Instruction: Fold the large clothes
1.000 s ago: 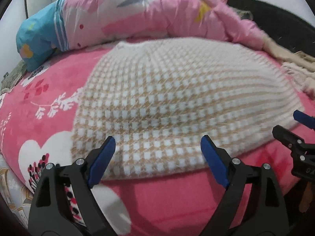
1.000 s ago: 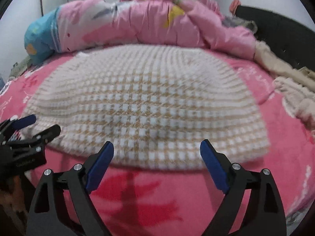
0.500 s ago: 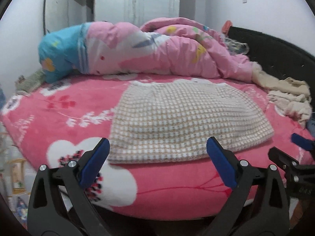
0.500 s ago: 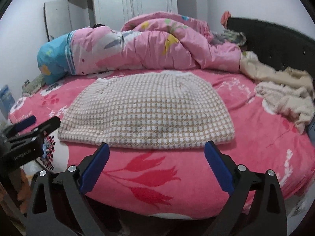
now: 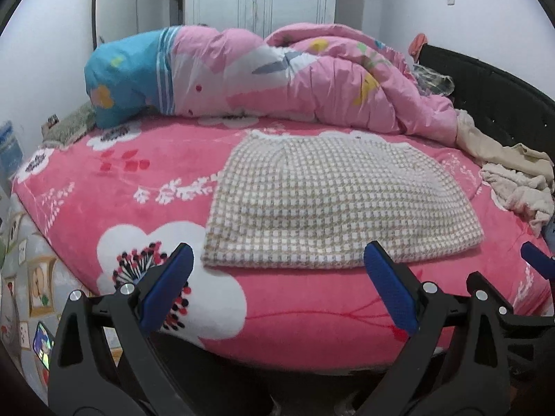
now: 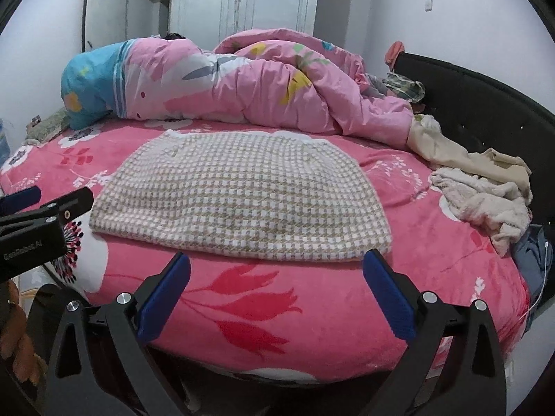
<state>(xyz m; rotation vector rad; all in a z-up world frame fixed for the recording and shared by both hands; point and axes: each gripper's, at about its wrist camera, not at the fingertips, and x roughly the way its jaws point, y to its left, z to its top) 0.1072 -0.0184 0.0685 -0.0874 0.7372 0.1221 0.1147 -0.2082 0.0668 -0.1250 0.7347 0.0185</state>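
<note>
A folded beige-and-white checked knit garment (image 5: pixel 340 201) (image 6: pixel 239 194) lies flat on the pink flowered bed cover (image 5: pixel 312 308) (image 6: pixel 312 291). My left gripper (image 5: pixel 277 260) hangs open in front of the garment's near left edge, clear of it, with nothing between its blue pads. My right gripper (image 6: pixel 277 265) is off the near right edge, its jaws opening and empty. Each gripper shows in the other's view: the right gripper (image 5: pixel 534 270) at the right border, the left gripper (image 6: pixel 45 201) at the left border.
A bunched pink and blue duvet (image 5: pixel 277 76) fills the back of the bed. A pile of cream clothes (image 6: pixel 485 187) and a blue garment (image 6: pixel 534 253) lie at the right by the black headboard (image 6: pixel 485 104). White wardrobe doors (image 6: pixel 242 3) stand behind.
Both grippers have drawn back and upward from the garment's near edge, so the whole bed now shows. Their jaws stand a little wider. The garment lies still.
</note>
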